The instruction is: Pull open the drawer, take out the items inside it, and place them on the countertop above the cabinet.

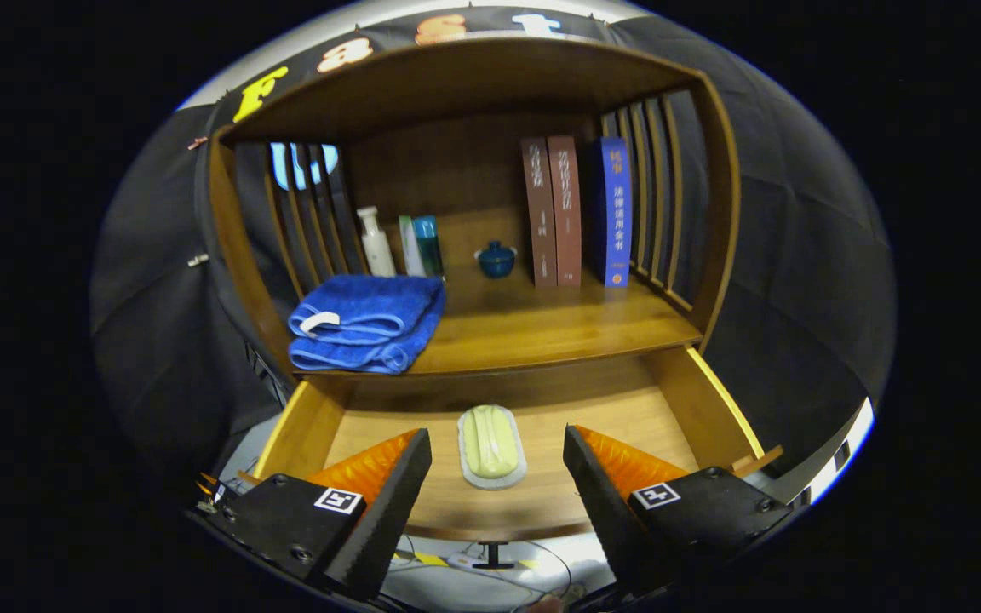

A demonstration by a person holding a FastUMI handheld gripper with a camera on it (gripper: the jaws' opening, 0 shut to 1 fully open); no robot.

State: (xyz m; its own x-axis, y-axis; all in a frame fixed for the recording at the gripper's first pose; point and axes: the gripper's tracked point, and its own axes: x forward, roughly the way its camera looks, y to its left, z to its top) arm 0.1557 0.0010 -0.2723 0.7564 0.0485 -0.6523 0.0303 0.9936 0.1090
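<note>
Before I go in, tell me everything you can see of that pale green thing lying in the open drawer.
The pale green oblong bar, soap-like with a lengthwise groove, lies flat on a whitish oval tray with rounded ends. The tray rests on the floor of the open wooden drawer, about midway between its side walls, its long axis running front to back. Nothing else touches it. The gripper is open, its fingers spread to either side of the bar without contact.
</note>
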